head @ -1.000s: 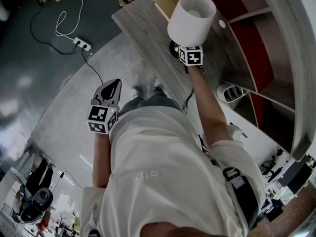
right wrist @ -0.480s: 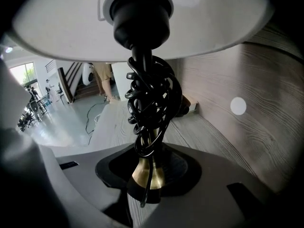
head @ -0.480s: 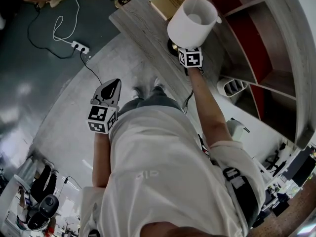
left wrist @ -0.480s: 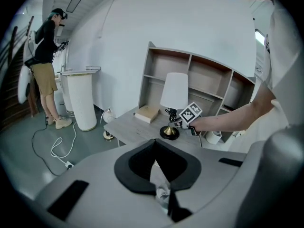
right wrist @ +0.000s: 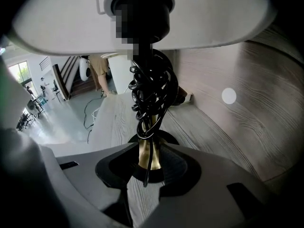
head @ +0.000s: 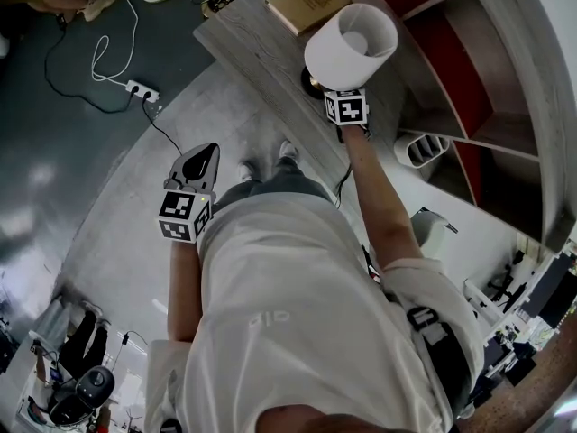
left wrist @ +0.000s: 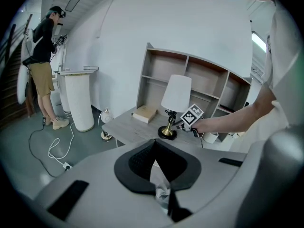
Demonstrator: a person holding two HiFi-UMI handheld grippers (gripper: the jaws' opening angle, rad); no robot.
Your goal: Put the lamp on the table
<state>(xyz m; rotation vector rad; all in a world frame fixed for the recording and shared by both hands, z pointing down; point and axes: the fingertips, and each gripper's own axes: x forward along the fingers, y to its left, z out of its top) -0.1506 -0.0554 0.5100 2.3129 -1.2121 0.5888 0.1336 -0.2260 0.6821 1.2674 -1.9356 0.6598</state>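
A lamp (head: 350, 45) with a white shade and a brass stem on a dark round base stands on the grey wooden table (head: 261, 52). My right gripper (head: 331, 90) reaches in under the shade at the stem. In the right gripper view the brass stem (right wrist: 148, 151), wound with black cord, rises between the jaws of the right gripper (right wrist: 149, 167) with a gap on each side, so it is open. The base rests on the tabletop. My left gripper (head: 203, 159) hangs shut and empty by my hip, over the floor. It faces the lamp (left wrist: 175, 93) from a distance.
A tan book (head: 306, 3) lies on the table beyond the lamp. A wooden shelf unit (head: 469, 79) backs the table, and a white holder (head: 419, 150) sits at its foot. A power strip (head: 137, 89) and cable lie on the floor. A person (left wrist: 40, 56) stands far left.
The lamp stays at the same place on the table with the right gripper at its stem. The view has drifted a little, and more of the book shows. The left gripper has not moved.
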